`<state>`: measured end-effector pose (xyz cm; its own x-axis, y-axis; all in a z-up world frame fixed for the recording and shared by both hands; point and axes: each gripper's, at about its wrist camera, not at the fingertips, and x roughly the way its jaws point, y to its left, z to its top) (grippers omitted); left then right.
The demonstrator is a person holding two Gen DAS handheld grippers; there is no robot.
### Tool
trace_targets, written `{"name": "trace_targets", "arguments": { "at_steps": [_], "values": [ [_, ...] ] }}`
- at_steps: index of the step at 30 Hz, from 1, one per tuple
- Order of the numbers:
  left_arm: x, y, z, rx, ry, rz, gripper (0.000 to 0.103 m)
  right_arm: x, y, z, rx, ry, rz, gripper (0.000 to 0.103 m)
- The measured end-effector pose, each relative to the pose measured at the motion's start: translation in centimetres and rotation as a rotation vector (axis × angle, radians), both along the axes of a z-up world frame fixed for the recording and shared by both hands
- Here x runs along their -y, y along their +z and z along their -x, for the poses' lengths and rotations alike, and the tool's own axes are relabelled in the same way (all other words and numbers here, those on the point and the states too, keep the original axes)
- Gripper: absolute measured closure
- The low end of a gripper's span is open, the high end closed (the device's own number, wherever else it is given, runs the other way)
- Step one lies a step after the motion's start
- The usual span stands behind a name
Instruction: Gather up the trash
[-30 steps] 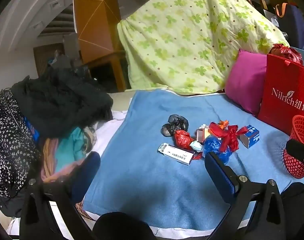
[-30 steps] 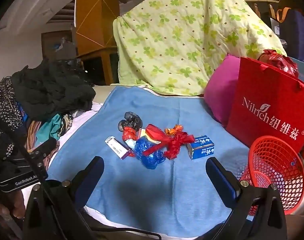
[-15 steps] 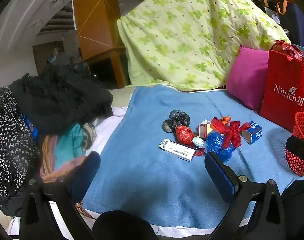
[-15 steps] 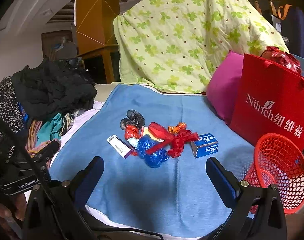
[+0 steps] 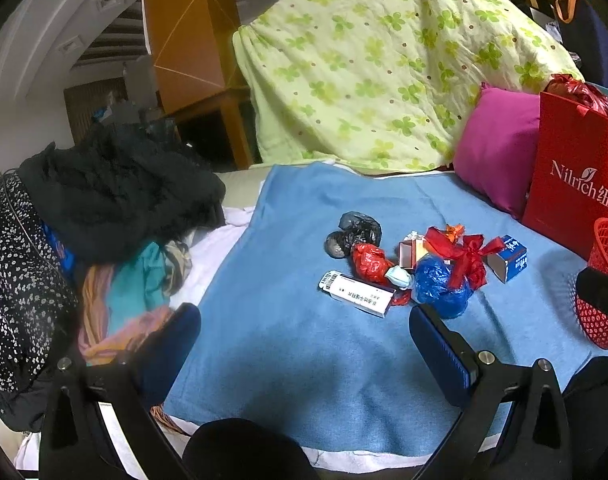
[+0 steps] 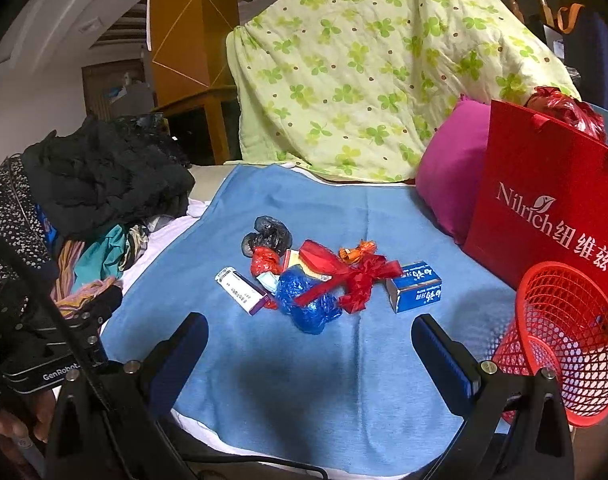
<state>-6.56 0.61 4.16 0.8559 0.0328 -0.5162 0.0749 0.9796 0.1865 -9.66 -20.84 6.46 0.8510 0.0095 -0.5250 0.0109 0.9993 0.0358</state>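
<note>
A heap of trash lies in the middle of a blue blanket (image 5: 287, 344): a black bag (image 5: 354, 233), a red wrapper (image 5: 368, 261), a white box (image 5: 358, 293), a blue bag (image 5: 440, 290), a red ribbon (image 5: 466, 254) and a small blue box (image 5: 507, 258). The same heap shows in the right wrist view, with the blue bag (image 6: 308, 304) and blue box (image 6: 416, 292). A red mesh basket (image 6: 560, 340) stands at the right. My left gripper (image 5: 304, 340) and my right gripper (image 6: 310, 342) are both open and empty, held short of the heap.
A red paper bag (image 6: 544, 200) and a magenta pillow (image 6: 448, 176) stand behind the basket. A green flowered quilt (image 6: 364, 64) rises at the back. A pile of dark clothes (image 5: 103, 192) lies at the left of the blanket.
Both grippers have drifted slightly closer to the heap, and the views shifted a little. Nothing was grasped or moved.
</note>
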Motion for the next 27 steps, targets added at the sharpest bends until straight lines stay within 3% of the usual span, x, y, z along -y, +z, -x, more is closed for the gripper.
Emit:
{"name": "trace_targets", "arguments": {
  "at_steps": [9, 12, 19, 24, 27],
  "values": [
    [0.0, -0.7, -0.5, -0.017, 0.002, -0.001, 0.000, 0.3, -1.1, -1.0, -0.124, 0.004, 0.000, 0.000],
    [0.1, -1.4, -1.1, -0.034, 0.001, -0.002, 0.000, 0.4, -1.6, -1.6, -0.094, 0.004, 0.009, 0.000],
    [-0.9, -4.3, -4.4, -0.126, 0.005, 0.033, 0.000, 1.5, -5.1, -5.1, -0.136, 0.013, -0.010, 0.001],
    [-2.2, -7.4, -8.4, -0.234, 0.028, 0.074, 0.000, 2.9, -8.9, -8.9, -0.197, 0.033, -0.067, 0.015],
    [-2.5, -8.7, -10.7, -0.281, 0.024, 0.099, 0.000, 3.8, -10.9, -11.6, -0.210, 0.045, -0.114, 0.018]
  ]
}}
